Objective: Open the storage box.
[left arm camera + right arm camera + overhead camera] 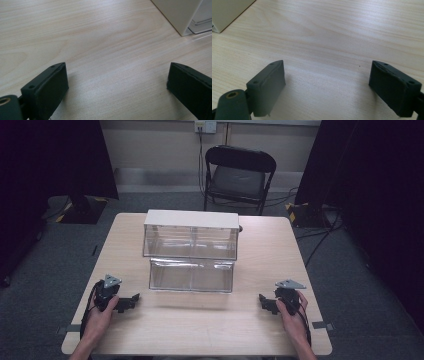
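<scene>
Both my left gripper (pixel 131 300) and right gripper (pixel 263 301) gape wide, empty; clear plastic two-drawer cabinet (pixel 191 251) ahead between them. Approach level, square to the pulled-out lower drawer (pixel 191 275).

The high view looks forward and down from above the person's side, covering the whole desk (pixel 200 320) from some distance. Each gripper view sits low and close to the desk surface, facing along its own jaws; both share the white cabinet (pixel 180 12) corner with the high view.
</scene>
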Motion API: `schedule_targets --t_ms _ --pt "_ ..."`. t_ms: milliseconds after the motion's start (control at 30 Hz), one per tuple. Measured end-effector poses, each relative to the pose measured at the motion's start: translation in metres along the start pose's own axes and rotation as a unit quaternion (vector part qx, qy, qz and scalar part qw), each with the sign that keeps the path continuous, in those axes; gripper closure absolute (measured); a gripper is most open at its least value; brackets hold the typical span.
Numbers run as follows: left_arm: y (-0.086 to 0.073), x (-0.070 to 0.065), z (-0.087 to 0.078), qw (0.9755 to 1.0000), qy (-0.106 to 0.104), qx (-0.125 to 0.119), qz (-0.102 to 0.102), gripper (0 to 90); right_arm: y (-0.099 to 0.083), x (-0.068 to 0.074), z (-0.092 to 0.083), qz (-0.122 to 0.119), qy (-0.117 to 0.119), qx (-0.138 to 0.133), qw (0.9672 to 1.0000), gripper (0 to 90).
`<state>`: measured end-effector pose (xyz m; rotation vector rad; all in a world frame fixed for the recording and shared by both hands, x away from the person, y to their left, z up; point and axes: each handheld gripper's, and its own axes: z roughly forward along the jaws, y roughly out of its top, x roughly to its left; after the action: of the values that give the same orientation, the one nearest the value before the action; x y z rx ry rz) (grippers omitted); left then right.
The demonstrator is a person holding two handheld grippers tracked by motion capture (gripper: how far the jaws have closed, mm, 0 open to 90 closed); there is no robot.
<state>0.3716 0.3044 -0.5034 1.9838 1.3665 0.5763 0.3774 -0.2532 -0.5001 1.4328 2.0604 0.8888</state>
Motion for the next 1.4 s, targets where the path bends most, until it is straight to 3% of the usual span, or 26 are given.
schedule_targets --t_ms 433,533,600,900,967,1233,1400 --pt "0.0 0.0 0.0 1.0 0.0 0.0 0.0 3.0 0.0 0.0 0.0 0.002 -0.001 0.001 1.0 12.9" --pt "0.0 0.0 0.0 1.0 0.0 0.0 0.0 3.1 0.003 -0.002 -0.004 0.002 0.017 0.02 0.9997 14.5" --pt "0.0 0.0 0.0 1.0 0.0 0.0 0.0 3.0 0.004 -0.003 -0.005 0.015 0.018 0.02 0.9995 14.6" --pt "0.0 0.0 0.0 1.0 0.0 0.0 0.0 3.0 0.009 0.008 -0.013 -0.006 0.019 -0.008 0.9998 14.5" --pt "0.0 0.0 0.0 1.0 0.0 0.0 0.0 3.0 0.009 0.012 -0.013 -0.015 0.024 -0.007 0.9996 14.6" --pt "0.0 0.0 0.0 1.0 0.0 0.0 0.001 3.0 0.012 0.02 -0.016 -0.011 0.046 -0.013 0.9988 14.7" --pt "0.0 0.0 0.0 1.0 0.001 0.0 0.001 3.0 0.017 0.028 -0.019 -0.025 0.059 -0.019 0.9978 14.7"
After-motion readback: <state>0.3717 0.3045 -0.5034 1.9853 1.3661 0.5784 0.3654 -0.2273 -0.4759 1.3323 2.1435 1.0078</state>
